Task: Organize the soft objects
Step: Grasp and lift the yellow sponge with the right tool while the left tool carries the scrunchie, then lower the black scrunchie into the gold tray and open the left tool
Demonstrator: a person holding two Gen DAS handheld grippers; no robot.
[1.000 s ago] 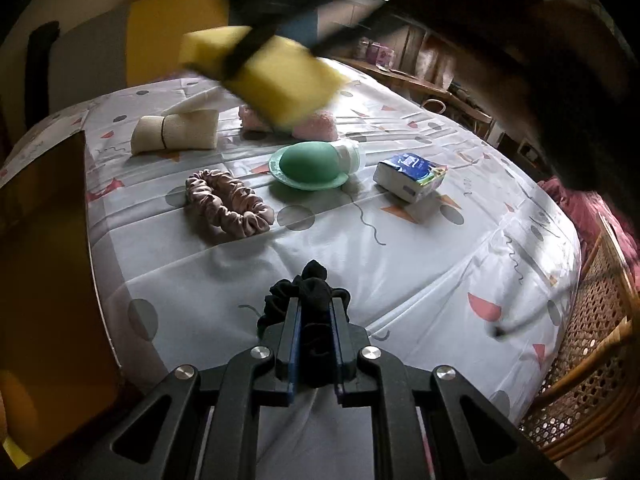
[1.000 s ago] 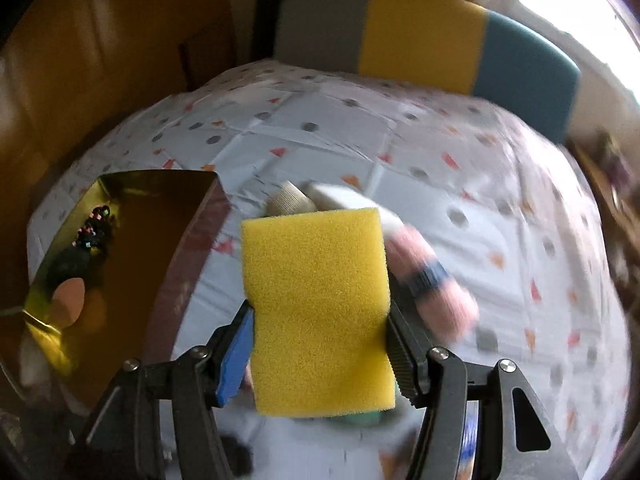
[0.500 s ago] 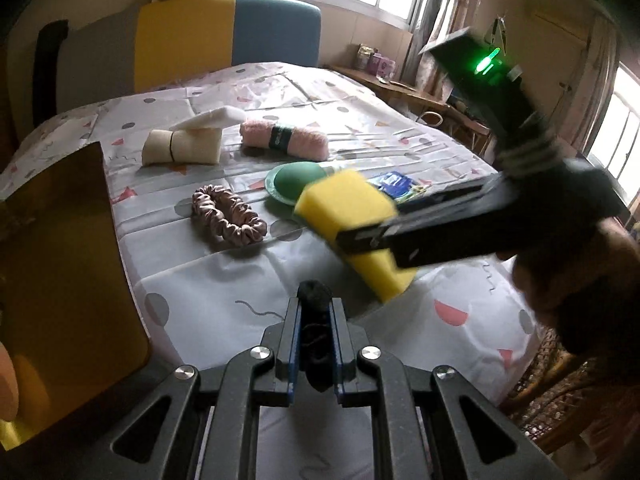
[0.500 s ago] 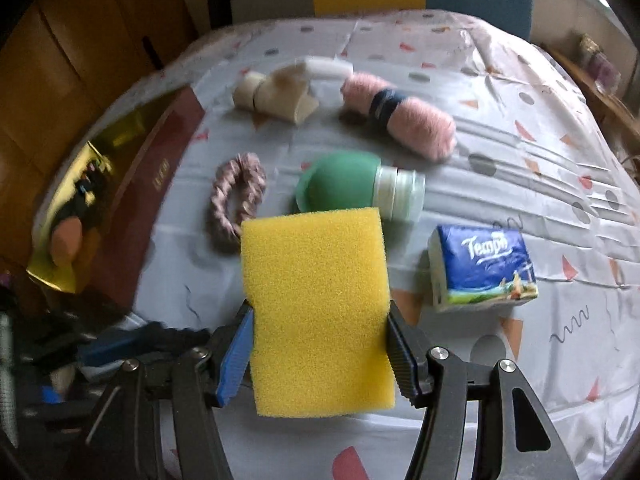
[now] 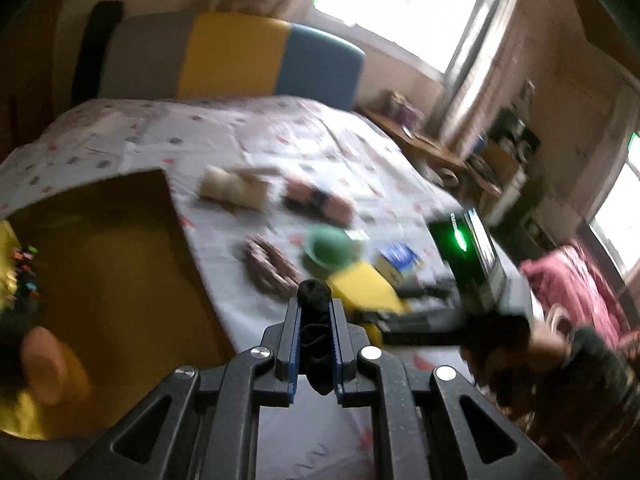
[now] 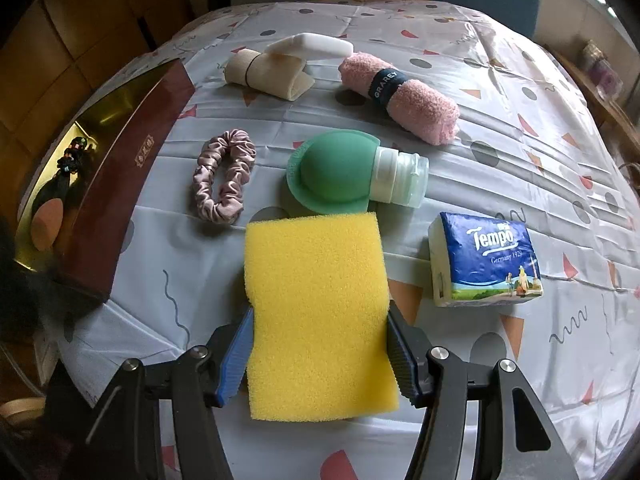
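My right gripper (image 6: 320, 344) is shut on a yellow sponge (image 6: 316, 308), held low over the near part of the patterned tablecloth (image 6: 500, 128). My left gripper (image 5: 314, 320) is shut on a black scrunchie (image 5: 314, 294), lifted near the open gold-lined box (image 5: 100, 264). The sponge and right gripper show blurred in the left wrist view (image 5: 364, 288). Ahead of the sponge lie a pink scrunchie (image 6: 224, 176), a green silicone bottle (image 6: 340, 172), a pink rolled towel (image 6: 400, 96), a beige rolled cloth (image 6: 264, 74) and a white bar (image 6: 316, 44).
A blue Tempo tissue pack (image 6: 486, 260) lies right of the sponge. The maroon box (image 6: 120, 168) stands at the table's left edge with small items inside. A striped chair back (image 5: 240, 56) stands behind the table. Shelves and a window are to the right.
My right gripper carried the sponge from over the box back toward the near table edge and lower. My left gripper lifted the black scrunchie and swung left toward the box.
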